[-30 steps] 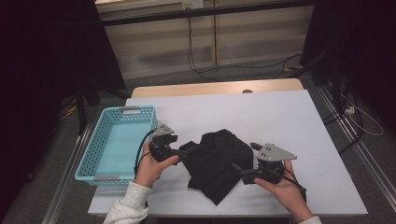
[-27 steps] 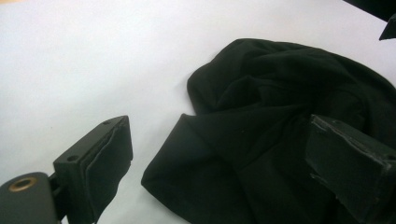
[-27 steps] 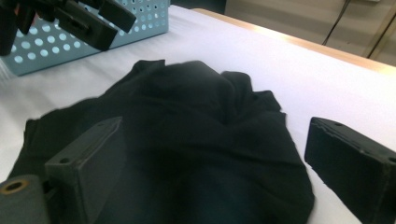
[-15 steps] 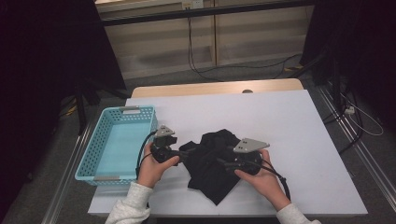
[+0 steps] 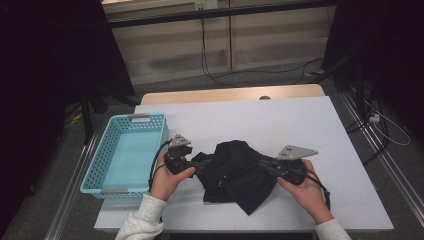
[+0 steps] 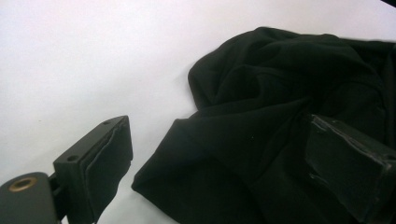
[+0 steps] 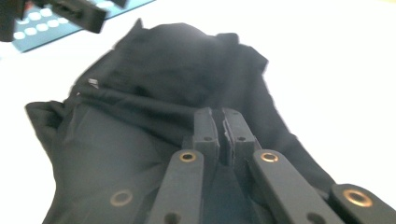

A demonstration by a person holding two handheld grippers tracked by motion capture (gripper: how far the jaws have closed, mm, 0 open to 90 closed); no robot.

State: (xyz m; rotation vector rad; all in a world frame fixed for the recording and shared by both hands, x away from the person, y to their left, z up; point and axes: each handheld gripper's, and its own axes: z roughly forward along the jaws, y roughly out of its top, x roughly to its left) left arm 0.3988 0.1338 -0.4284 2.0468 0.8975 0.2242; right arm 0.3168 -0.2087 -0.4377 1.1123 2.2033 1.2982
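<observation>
A crumpled black garment (image 5: 235, 172) lies on the white table (image 5: 280, 120), between my two grippers. My left gripper (image 5: 204, 163) stands open at the garment's left edge; in the left gripper view (image 6: 219, 135) one jaw is on bare table and the other over the cloth (image 6: 280, 79). My right gripper (image 5: 263, 167) has just been closing, and a fold at the right side of the garment is between its jaws. In the right gripper view (image 7: 221, 117) the jaws are together on the dark cloth (image 7: 163, 60), and a taut ridge of fabric leads to them.
A light blue plastic basket (image 5: 95, 170) stands at the table's left edge, beside my left hand. The table's front edge is close under both hands. White tabletop stretches behind and to the right of the garment.
My right gripper moved left onto the garment, its jaws went from wide apart to shut, and it has drawn back to the right with a fold stretched out. The left gripper stayed put.
</observation>
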